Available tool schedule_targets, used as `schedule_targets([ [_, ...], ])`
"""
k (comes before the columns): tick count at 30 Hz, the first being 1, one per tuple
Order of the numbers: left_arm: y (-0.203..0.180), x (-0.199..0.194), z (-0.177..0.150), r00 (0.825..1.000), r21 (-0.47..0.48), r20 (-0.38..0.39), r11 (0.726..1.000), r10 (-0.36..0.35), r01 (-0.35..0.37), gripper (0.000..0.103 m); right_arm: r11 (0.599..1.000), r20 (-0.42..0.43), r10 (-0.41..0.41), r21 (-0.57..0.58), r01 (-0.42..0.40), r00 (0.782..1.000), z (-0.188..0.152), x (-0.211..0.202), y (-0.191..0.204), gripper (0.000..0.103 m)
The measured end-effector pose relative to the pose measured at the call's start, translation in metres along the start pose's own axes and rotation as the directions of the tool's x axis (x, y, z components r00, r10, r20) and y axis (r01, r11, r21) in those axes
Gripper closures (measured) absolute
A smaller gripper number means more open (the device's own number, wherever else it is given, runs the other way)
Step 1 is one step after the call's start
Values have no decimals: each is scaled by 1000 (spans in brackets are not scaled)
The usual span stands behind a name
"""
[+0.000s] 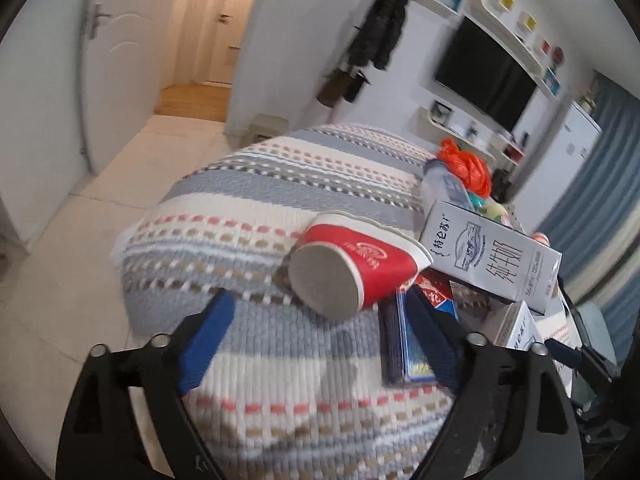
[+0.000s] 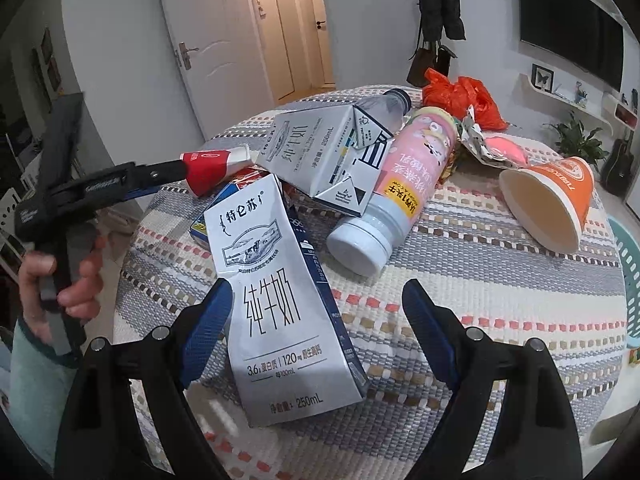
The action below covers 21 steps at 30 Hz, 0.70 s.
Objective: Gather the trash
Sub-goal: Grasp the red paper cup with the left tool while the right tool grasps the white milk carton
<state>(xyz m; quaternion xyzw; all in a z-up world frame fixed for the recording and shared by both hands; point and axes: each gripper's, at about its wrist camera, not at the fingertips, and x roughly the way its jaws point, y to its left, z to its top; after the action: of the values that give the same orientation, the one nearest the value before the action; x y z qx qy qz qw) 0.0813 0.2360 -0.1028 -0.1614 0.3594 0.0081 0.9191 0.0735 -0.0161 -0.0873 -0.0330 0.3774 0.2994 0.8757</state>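
Observation:
A round table with a striped woven cloth (image 2: 500, 280) holds a pile of trash. A red paper cup (image 1: 352, 264) lies on its side, its base towards my open left gripper (image 1: 320, 312), just ahead of the fingertips. The cup also shows in the right wrist view (image 2: 212, 166), with the left gripper's tips beside it. My right gripper (image 2: 316, 300) is open, its jaws on either side of a white milk carton (image 2: 280, 300) lying flat. A second milk carton (image 2: 328, 152), a pink bottle (image 2: 404, 184), a clear bottle (image 2: 384, 106) and an orange cup (image 2: 552, 200) lie behind.
An orange plastic bag (image 2: 464, 96) and crumpled wrappers (image 2: 484, 144) lie at the table's far side. A blue flat box (image 1: 404, 340) lies under the cartons. White doors, a hallway, a wall TV (image 1: 484, 76) and a hanging coat (image 1: 384, 24) stand behind. A teal chair (image 2: 628, 272) is at right.

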Motion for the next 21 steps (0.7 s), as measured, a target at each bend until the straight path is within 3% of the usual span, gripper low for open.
schedule_targets([
  [2, -1, 13, 7, 1000, 25, -25, 1000, 16, -15, 16, 1000, -7, 6, -4, -6, 1000, 2, 2, 2, 20],
  [4, 0, 25, 11, 998, 26, -59, 1000, -16, 17, 16, 1000, -20, 21, -6, -21, 1000, 3, 3, 3, 20],
  [8, -1, 35, 17, 998, 14, -59, 999, -38, 39, 21, 999, -45, 46, -7, -47, 998, 5, 7, 5, 20],
  [12, -2, 39, 21, 997, -4, -65, 999, -48, 48, 44, 998, -59, 45, -29, -46, 997, 5, 12, 11, 19],
  [19, -10, 32, 16, 999, -2, -26, 999, -37, 37, 52, 999, -86, 7, -40, -11, 996, 10, 24, 12, 19],
  [21, -13, 25, 14, 999, 0, -9, 999, -49, 49, 52, 999, -94, 8, -41, -12, 996, 12, 27, 12, 32],
])
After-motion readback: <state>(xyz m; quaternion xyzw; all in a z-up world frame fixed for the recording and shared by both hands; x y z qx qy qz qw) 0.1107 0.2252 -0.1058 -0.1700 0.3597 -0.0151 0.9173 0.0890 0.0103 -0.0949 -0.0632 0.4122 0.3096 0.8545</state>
